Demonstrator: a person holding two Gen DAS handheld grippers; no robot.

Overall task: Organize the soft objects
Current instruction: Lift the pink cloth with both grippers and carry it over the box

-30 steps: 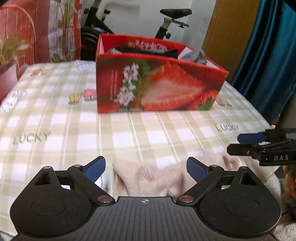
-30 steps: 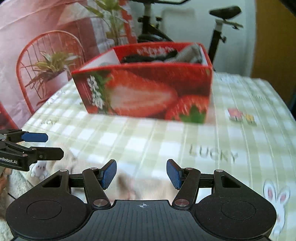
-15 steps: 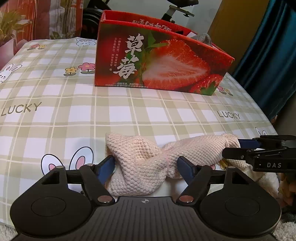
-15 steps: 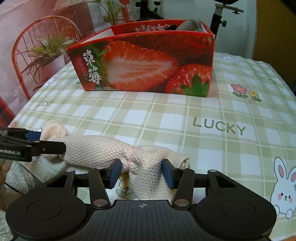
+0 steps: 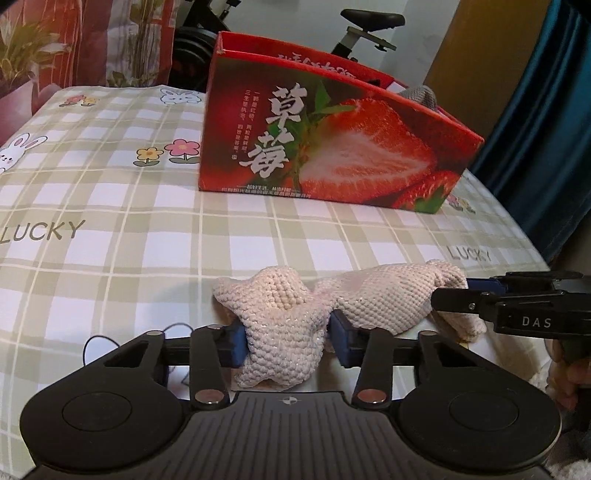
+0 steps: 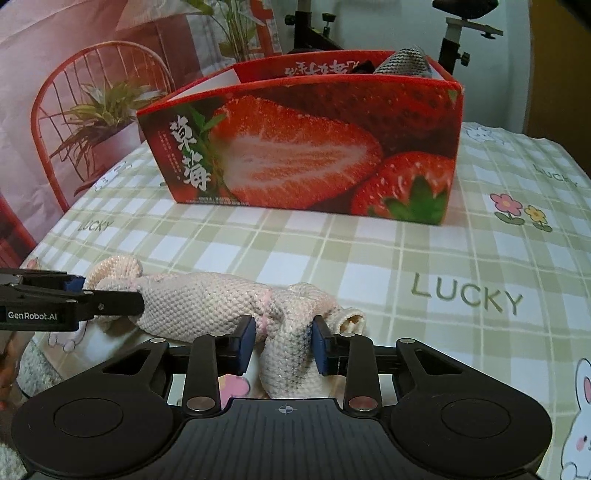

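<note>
A pale pink knitted cloth [image 5: 373,295] lies stretched along the near edge of the checked tablecloth [image 5: 147,240]; it also shows in the right wrist view [image 6: 199,302]. My left gripper [image 5: 284,341] is shut on the cloth's left end. My right gripper [image 6: 282,341] is shut on its right end and shows from the side in the left wrist view [image 5: 454,293]. The left gripper shows from the side in the right wrist view [image 6: 107,299]. A red strawberry-print box [image 5: 332,147] stands beyond, with dark and grey knits inside [image 6: 402,62].
A red wire chair with a potted plant [image 6: 99,110] stands left of the table. An exercise bike [image 5: 362,33] is behind the box. A blue curtain [image 5: 546,129] hangs at the right. The table's near edge lies just under both grippers.
Both grippers have come down and forward onto the pink cloth and closed on its two ends. The cloth ends are now bunched between the pads.
</note>
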